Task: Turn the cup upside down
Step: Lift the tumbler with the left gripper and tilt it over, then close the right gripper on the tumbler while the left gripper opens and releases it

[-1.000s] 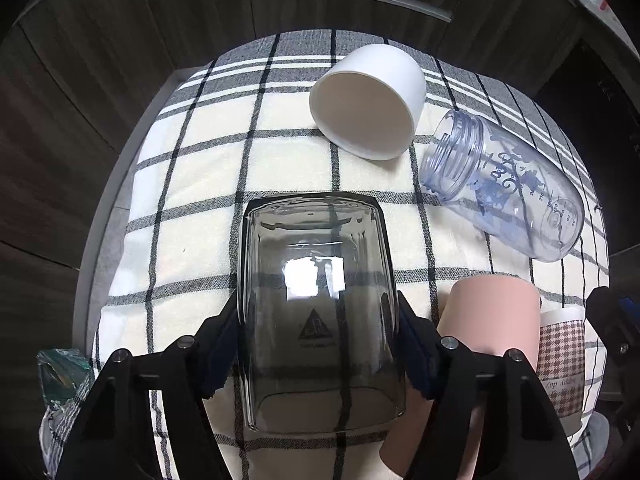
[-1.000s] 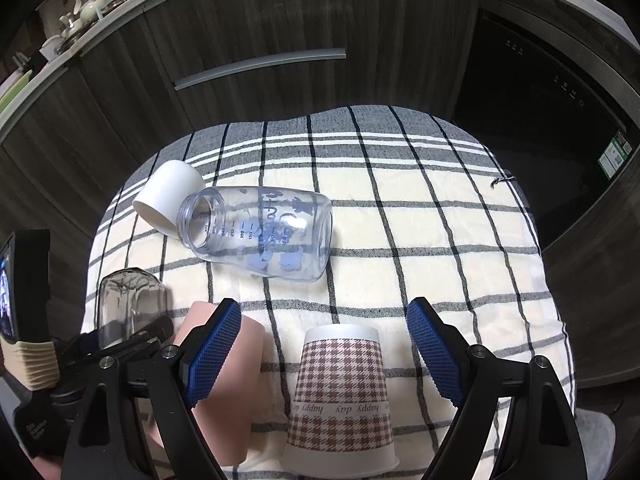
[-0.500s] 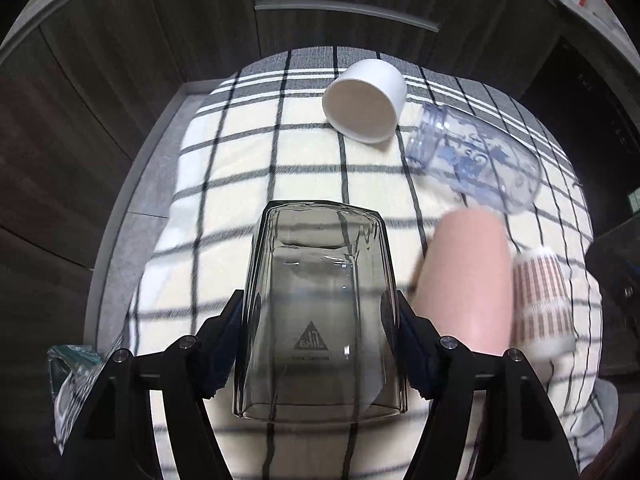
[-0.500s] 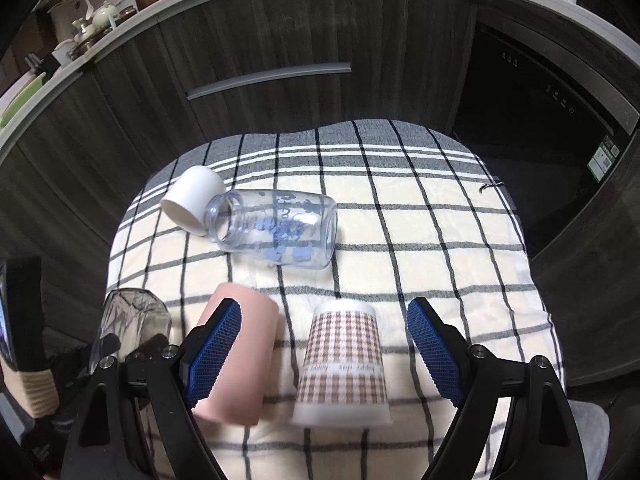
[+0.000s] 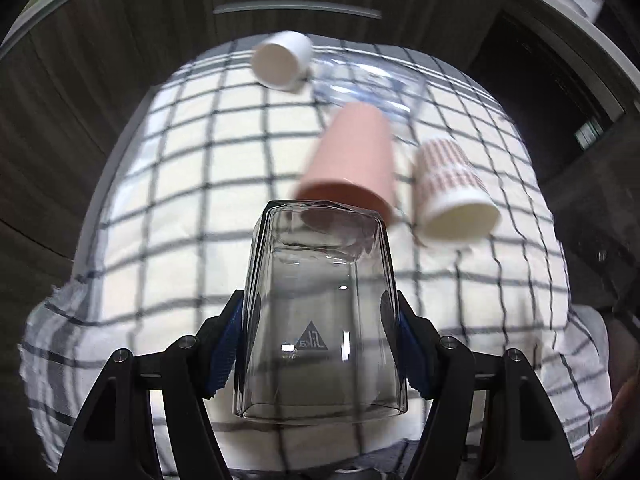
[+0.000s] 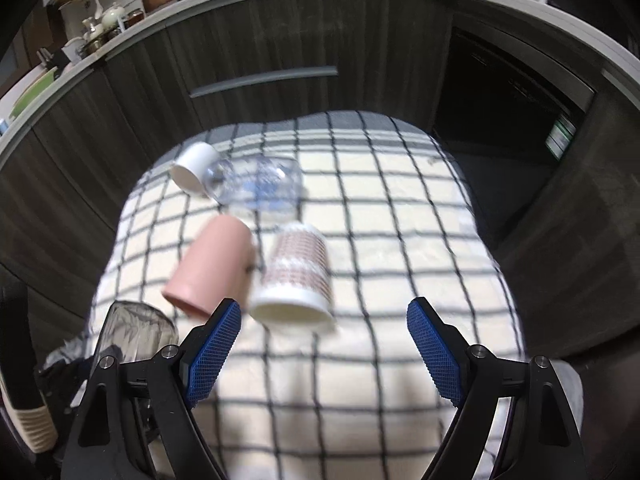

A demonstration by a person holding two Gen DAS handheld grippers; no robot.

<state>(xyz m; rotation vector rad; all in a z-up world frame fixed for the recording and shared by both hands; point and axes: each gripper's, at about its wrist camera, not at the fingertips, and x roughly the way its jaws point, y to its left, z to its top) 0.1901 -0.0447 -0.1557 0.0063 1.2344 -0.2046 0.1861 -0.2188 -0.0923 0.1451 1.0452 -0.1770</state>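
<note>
My left tool [image 5: 320, 344] pinches the clear glass cup [image 5: 320, 312] above the checked cloth [image 5: 180, 184]. My right tool [image 6: 324, 344] is spread wide, holding nothing. Pink cup [image 6: 212, 268] and patterned cup [image 6: 296, 276] stand inverted beyond.

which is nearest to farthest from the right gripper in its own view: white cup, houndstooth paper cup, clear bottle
1. Houndstooth paper cup: just ahead of the right gripper, toward its left finger, mouth down on the checked cloth.
2. Clear bottle: farther back and left, lying on its side.
3. White cup: farthest, at the bottle's left end, on its side.
</note>
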